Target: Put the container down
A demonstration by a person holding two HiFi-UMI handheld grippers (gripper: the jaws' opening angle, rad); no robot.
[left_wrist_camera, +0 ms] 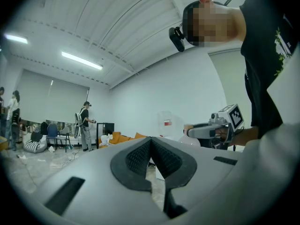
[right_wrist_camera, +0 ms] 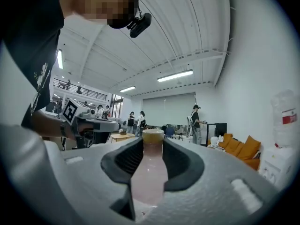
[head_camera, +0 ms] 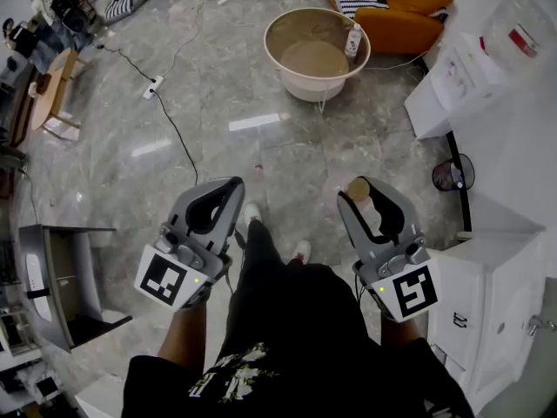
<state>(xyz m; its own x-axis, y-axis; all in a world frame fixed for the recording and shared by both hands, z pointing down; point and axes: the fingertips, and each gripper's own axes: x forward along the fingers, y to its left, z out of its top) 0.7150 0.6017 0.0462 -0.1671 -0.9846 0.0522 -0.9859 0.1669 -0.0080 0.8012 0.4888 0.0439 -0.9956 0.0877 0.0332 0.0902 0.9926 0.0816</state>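
My right gripper is shut on the container, a pale pink bottle with a tan cap, held level in front of the person above the floor. In the right gripper view the bottle stands between the dark pads, its cap just past the tips of the right gripper. My left gripper is level beside it, shut with nothing in it. In the left gripper view its pads meet at the tip of the left gripper, and the right gripper shows to the right.
A round beige tub stands on the marble floor ahead, an orange sofa behind it. White cabinets and a water dispenser line the right. A cable with a power strip runs at left. Several people stand far off.
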